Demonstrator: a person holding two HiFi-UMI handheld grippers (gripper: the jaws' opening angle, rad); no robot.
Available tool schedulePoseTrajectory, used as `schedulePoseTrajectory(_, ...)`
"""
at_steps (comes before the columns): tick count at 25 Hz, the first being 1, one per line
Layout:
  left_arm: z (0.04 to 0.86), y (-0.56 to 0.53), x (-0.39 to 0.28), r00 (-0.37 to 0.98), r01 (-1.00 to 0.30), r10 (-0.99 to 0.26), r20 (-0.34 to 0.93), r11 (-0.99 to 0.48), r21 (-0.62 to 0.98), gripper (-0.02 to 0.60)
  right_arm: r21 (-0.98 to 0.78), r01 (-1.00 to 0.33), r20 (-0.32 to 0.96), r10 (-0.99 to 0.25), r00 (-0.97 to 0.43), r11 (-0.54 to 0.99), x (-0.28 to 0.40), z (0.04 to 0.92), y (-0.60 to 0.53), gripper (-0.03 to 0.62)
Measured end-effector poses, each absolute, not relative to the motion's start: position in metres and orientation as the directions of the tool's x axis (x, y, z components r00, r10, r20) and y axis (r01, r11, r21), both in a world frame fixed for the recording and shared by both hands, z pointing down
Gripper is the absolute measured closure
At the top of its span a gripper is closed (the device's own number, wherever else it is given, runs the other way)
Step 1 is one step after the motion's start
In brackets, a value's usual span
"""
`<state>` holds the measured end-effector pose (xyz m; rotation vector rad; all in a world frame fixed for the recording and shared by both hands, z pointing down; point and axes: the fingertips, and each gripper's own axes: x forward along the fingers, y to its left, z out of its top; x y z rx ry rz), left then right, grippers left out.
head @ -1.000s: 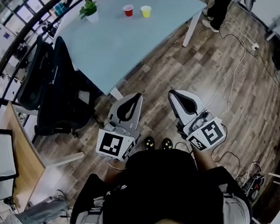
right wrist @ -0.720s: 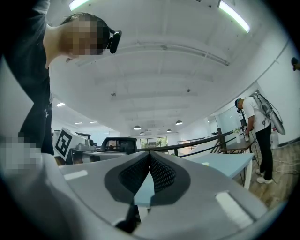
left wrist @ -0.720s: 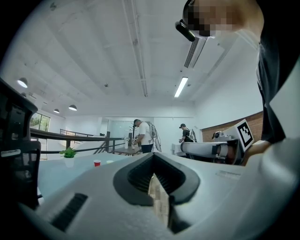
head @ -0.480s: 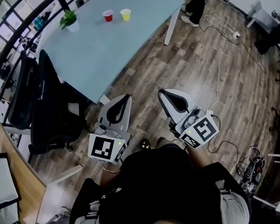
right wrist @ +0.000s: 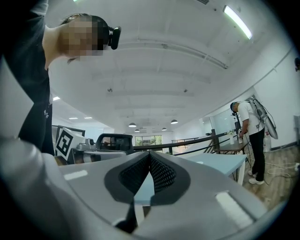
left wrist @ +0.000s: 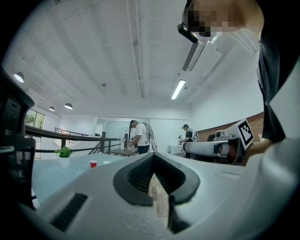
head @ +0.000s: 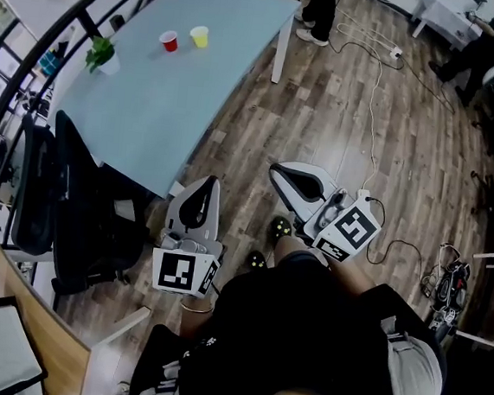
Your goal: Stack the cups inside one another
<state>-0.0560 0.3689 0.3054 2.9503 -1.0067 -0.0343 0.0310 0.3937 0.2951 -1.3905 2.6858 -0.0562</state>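
Pale-blue bench (head: 178, 99) lies at eleven o'clock in the head view, well apart from both grippers. On it the red cup (head: 168, 41) stands upright. The yellow cup (head: 198, 36) stands just beside it at three o'clock, not nested, and a potted plant (head: 102, 53) at nine o'clock. The left gripper (head: 207, 182) and the right gripper (head: 277, 171) hang over the wooden floor (head: 350, 115), each with its fingers clenched on nothing.

Grey-brown wood-grain floor (head: 421, 192), pale-blue table (head: 187, 100), red cup (head: 168, 41), yellow cup (head: 198, 36), green plant (head: 100, 50).
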Motion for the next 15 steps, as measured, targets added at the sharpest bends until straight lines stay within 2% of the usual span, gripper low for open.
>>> schedulePoseTrajectory(7,0.313,0.352,-0.055,0.778,-0.629,-0.629,0.011,-0.777,0.027,0.591,-0.104,-0.807,-0.080,-0.814,-0.576,0.581,0.038,0.301,0.370,0.589)
schedulePoseTrajectory(15,0.317,0.306,-0.069,0.705,-0.710,-0.709,0.023,-0.704,0.028,0.591,-0.122,-0.753,-0.084,-0.763,-0.641,0.646,0.039,0.308,0.311,0.589)
